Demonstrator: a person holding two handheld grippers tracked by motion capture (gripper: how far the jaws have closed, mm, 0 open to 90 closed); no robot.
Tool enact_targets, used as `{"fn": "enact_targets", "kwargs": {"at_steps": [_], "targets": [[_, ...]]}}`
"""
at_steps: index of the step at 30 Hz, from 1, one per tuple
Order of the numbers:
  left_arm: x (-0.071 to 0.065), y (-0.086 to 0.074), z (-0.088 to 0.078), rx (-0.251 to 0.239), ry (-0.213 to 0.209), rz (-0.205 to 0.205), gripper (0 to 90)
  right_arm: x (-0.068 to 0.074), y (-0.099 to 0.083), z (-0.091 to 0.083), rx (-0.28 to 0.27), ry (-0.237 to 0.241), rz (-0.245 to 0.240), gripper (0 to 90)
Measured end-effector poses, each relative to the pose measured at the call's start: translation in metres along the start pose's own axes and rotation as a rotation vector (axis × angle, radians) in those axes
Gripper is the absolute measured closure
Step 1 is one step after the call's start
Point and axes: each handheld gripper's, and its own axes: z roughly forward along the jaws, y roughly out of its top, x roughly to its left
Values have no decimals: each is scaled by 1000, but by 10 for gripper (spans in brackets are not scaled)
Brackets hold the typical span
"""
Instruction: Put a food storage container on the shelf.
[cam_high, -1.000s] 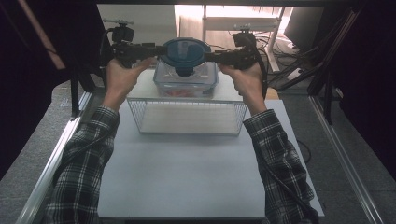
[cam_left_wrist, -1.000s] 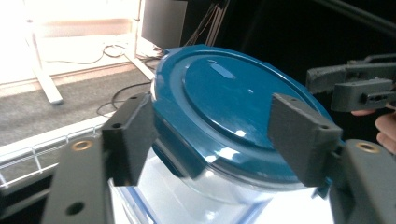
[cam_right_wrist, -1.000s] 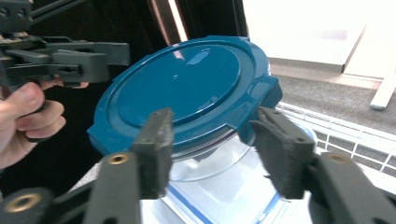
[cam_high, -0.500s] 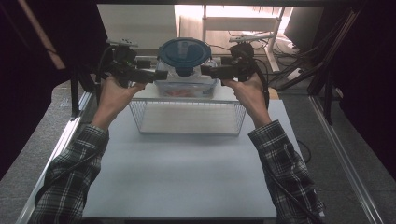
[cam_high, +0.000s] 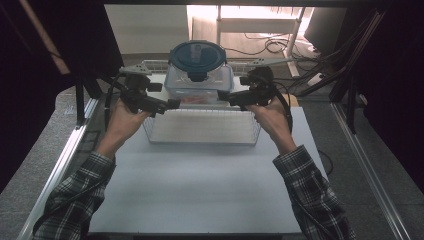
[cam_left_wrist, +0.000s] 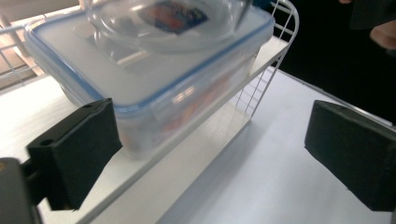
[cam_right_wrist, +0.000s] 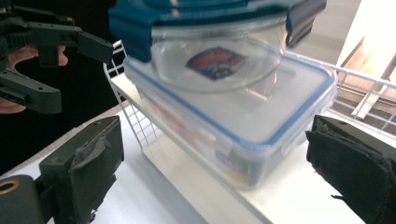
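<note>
Fingers of both grippers stand wide apart, having just been opening, with nothing pressed between them. Left gripper (cam_high: 172, 103) sits just left of the square box (cam_high: 198, 85); right gripper (cam_high: 223, 95) sits just right of it. Left gripper view: one finger (cam_left_wrist: 74, 151) in front of the box corner, the other (cam_left_wrist: 357, 151) well off over the tabletop (cam_high: 200, 185). Square box, clear with a blue-edged lid, rests on the wire rack (cam_high: 202, 127). Round bowl (cam_high: 197, 56) with dark blue clip lid stands on top of the box, touching its lid. Rack stands on the tabletop.
</note>
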Motion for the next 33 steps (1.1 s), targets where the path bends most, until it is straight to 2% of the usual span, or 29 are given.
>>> {"fn": "enact_targets", "kwargs": {"at_steps": [9,12,23,33], "targets": [[-12,-20,6,1,-33,10,1,9,-22,-5,19,24,-23,38],[-18,-27,7,1,-37,22,4,12,-28,-6,20,28,-31,38],[-28,-53,12,5,-46,21,12,21,-49,-9,28,24,-68,37],[-38,-69,15,2,-49,28,17,27,-66,-7,38,23,-90,35]]}}
